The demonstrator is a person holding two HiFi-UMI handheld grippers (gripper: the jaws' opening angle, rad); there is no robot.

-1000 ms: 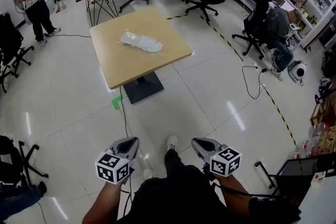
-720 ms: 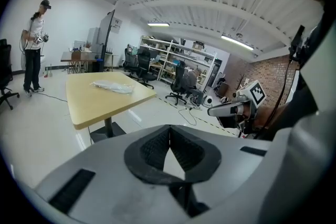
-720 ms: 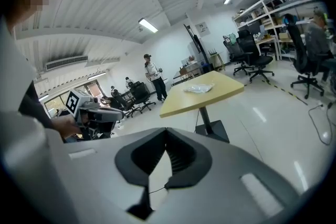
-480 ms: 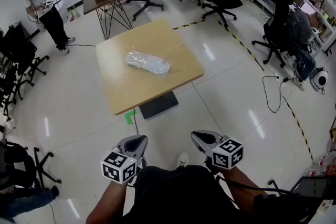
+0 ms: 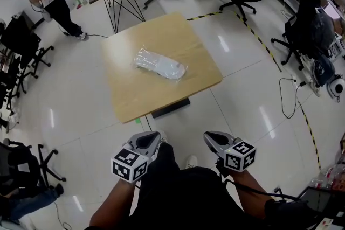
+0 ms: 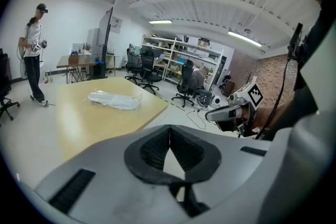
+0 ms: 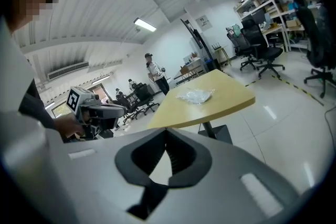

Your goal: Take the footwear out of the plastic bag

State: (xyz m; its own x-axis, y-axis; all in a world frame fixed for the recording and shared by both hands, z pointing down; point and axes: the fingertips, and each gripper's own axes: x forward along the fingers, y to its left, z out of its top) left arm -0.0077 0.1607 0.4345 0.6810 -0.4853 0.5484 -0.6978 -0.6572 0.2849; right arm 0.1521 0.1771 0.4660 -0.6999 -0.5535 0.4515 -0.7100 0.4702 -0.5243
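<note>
Jaws of the 2 grippers closed, empty.
The left gripper and right gripper hang short of the table; the plastic bag, seemingly holding pale footwear, lies mid-table, well ahead.

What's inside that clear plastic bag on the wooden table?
Through the plastic bag on the table a pale, elongated shape shows, shoe-like in outline. The crinkled, shiny plastic hides its details, so whether it is one piece or a pair cannot be told.

Bright ceiling light, fisheye-warped edges
</note>
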